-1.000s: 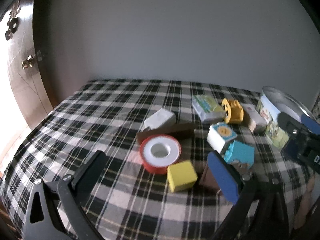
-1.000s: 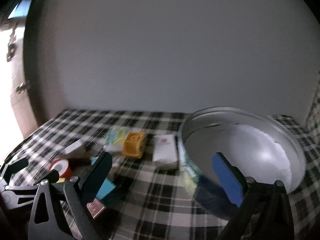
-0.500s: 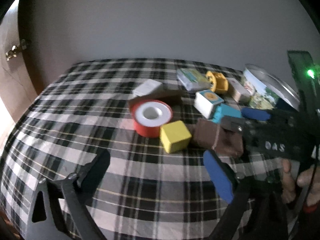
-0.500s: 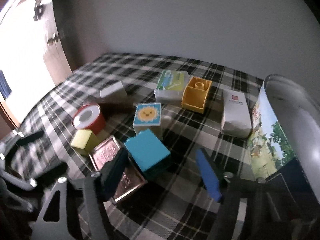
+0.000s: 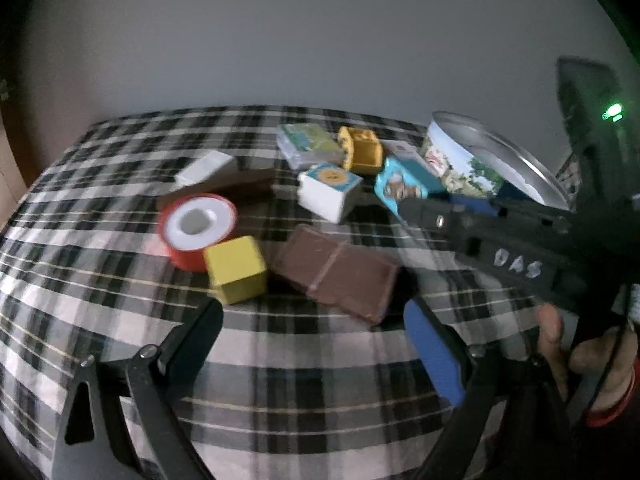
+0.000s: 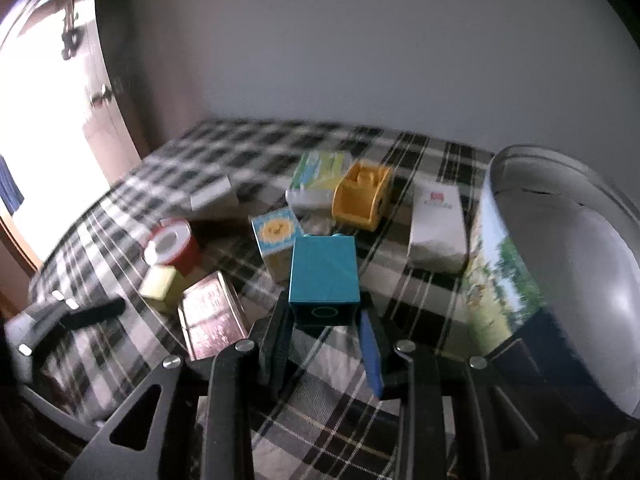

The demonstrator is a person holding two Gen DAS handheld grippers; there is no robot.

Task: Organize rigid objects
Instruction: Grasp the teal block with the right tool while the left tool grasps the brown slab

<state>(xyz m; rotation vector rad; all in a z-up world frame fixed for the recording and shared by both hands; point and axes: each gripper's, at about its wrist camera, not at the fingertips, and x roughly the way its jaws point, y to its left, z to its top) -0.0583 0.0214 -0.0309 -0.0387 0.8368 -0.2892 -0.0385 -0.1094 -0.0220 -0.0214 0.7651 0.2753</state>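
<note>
My right gripper [image 6: 323,322] is shut on a teal block [image 6: 323,276], its pads pressing the block's two sides just above the plaid cloth. The left wrist view shows the same teal block [image 5: 404,184] at the tip of the right gripper [image 5: 424,210], beside the round tin [image 5: 476,160]. My left gripper [image 5: 312,340] is open with nothing between its fingers. It hangs just short of a flat brown tin [image 5: 340,276]. A yellow cube [image 5: 236,268] and a red tape roll [image 5: 196,224] lie to the tin's left.
Behind the teal block lie a sun-printed cube [image 6: 276,236], a yellow toy brick [image 6: 362,196], a green-and-white pack [image 6: 318,178] and a white packet [image 6: 438,224]. The open round tin [image 6: 560,240] stands at the right. A grey wall backs the table; a door is at the left.
The right jaws have closed onto the teal block after swinging down from the round tin. The left gripper has tilted down and come closer to the brown tin.
</note>
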